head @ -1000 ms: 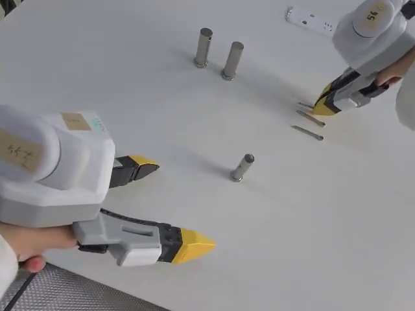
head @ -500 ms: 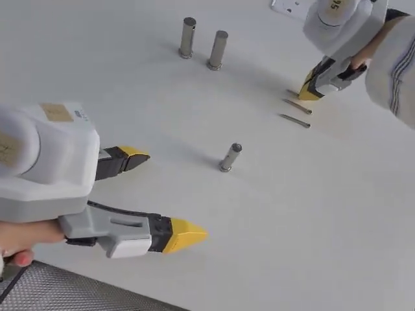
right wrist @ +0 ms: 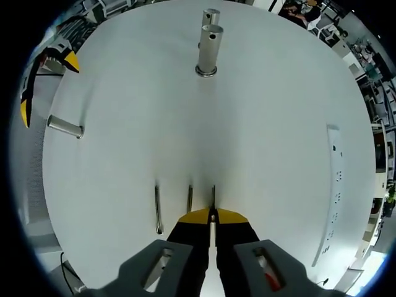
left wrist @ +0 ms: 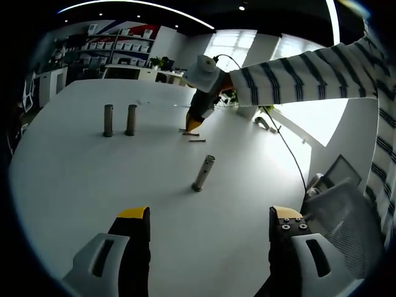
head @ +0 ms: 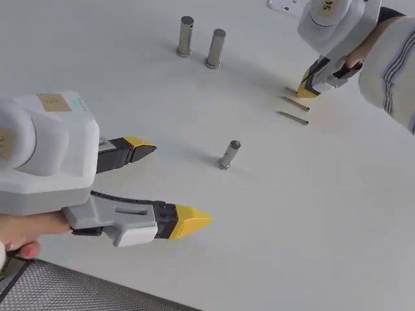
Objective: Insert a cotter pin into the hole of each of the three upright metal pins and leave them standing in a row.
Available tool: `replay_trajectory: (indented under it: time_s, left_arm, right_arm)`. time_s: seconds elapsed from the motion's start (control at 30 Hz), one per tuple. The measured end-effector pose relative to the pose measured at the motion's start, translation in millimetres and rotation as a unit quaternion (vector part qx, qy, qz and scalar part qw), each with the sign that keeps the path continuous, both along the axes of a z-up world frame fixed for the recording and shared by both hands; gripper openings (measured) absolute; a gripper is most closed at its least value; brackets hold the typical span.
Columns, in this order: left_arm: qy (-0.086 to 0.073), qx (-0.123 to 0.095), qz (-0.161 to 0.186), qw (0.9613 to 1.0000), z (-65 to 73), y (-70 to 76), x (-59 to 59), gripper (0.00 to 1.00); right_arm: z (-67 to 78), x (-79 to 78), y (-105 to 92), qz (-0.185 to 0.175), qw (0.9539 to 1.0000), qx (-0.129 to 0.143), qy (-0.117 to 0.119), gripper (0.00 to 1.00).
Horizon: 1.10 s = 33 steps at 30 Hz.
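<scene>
Perhaps cotter pin in right gripper

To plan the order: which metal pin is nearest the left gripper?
The lone metal pin, straight ahead of the left gripper; the other two pins stand side by side, farther away.

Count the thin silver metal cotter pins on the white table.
3 thin silver cotter pins lie side by side at the right tongs: one farthest from the tips, one in the middle, one pinched between the tips. None seems hidden.
</scene>
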State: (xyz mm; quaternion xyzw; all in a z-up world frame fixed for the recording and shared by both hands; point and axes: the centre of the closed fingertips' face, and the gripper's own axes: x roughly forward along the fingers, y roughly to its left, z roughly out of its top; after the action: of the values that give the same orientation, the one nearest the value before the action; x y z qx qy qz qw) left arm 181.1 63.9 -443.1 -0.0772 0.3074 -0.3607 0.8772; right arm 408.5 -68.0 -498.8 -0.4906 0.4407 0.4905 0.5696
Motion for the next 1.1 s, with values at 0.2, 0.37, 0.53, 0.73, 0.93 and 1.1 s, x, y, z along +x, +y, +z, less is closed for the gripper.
replay_trajectory:
  time_s: [0.2, 0.37, 0.53, 0.73, 0.93, 1.1]
  left_arm:
    - [0.000, 0.006, -0.004, 1.0000, 3.3, -2.1, 2.5, 0.77]
    - [-0.007, 0.007, 0.000, 1.0000, 9.0, -1.8, 4.5, 0.79]
    - [-0.013, 0.009, 0.006, 0.9999, 13.4, -2.3, 4.3, 0.81]
    - [-0.027, 0.010, 0.013, 0.9995, 24.1, -3.5, 3.8, 0.88]
    - [-0.032, 0.011, 0.006, 0.9994, 31.8, -7.0, 1.3, 0.88]
    - [-0.036, 0.010, -0.001, 0.9993, 38.2, -10.7, 0.5, 0.86]
  right_arm:
    - [0.6, 0.3, -1.5, -0.006, 0.9997, 0.021, -0.013, 0.00]
    - [3.4, -1.4, -1.6, 0.017, 0.9995, 0.016, -0.023, 0.00]
    - [16.5, 0.9, -7.1, 0.031, 0.9983, 0.011, -0.047, 0.00]
    - [47.2, -12.9, -3.4, 0.049, 0.9952, 0.050, -0.067, 0.00]
    - [72.1, -47.8, 5.8, 0.067, 0.9900, 0.091, -0.084, 0.00]
    - [88.3, -77.2, 10.5, 0.081, 0.9849, 0.119, -0.097, 0.00]
